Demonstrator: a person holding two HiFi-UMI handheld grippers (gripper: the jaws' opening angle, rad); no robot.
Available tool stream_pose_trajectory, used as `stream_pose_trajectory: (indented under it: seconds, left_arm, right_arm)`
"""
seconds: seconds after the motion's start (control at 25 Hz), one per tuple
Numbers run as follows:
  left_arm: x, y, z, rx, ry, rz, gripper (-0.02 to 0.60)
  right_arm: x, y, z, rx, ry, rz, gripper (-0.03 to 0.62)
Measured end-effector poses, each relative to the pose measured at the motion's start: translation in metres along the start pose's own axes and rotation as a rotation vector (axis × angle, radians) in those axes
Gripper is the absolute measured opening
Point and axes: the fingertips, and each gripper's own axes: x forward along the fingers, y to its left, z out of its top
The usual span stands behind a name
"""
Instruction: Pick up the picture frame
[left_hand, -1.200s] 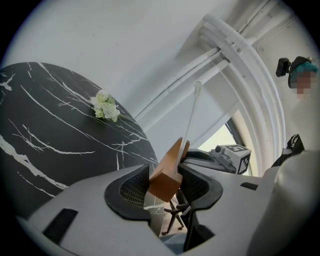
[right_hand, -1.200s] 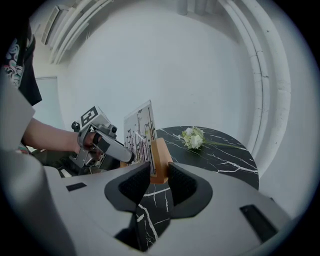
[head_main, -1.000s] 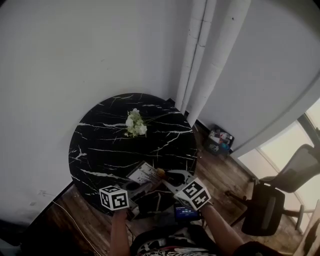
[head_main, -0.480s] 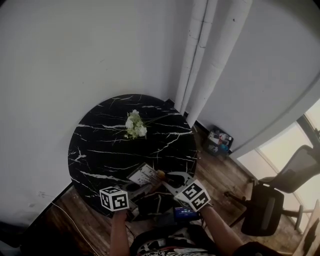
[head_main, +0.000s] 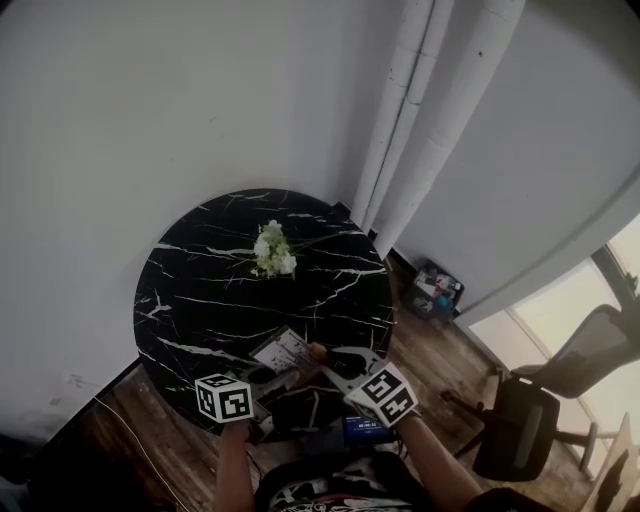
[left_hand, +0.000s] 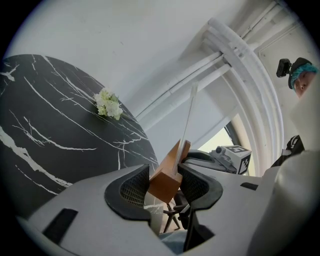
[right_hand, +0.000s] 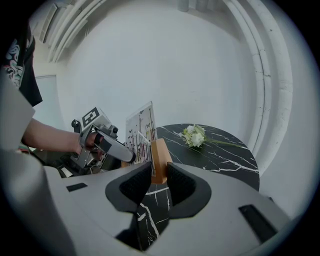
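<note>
Not much has moved since the earlier frames. Head camera tipped up a touch, both hands parked at the same near edge. Right tool jaws have just been closing, with the frame's wooden base between them.

Round black marbled tabletop, white veins. Picture frame stands at its near rim, between the two tools, well apart from the white flowers further back.

Step in hand, as I read it: two-sided grasp made, lift not clearly started. Head view is small and dark here, so I can't tell whether the base has left the tabletop.

Left tool pinches one end of the wood block, pads against both faces. Right tool pinches the other end, pads snug on the block.

Next move likely calls for raising both tools together at the same rate, keeping the block level so the sheet doesn't tip or slip out of its slot.

Frame look: light brown wooden block as base, thin clear sheet slotted upright in it, with a pale print of small dark marks.
</note>
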Motion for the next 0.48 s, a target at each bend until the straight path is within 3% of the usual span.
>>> stream_pose_trajectory:
  seconds: [0.48]
  left_arm:
    - [-0.0021, -0.0008, -0.0052, 0.024, 0.016, 0.018, 0.186]
  right_arm:
    - [0.0007, 0.0044, -0.0030, -0.001, 0.006, 0.016, 0.098]
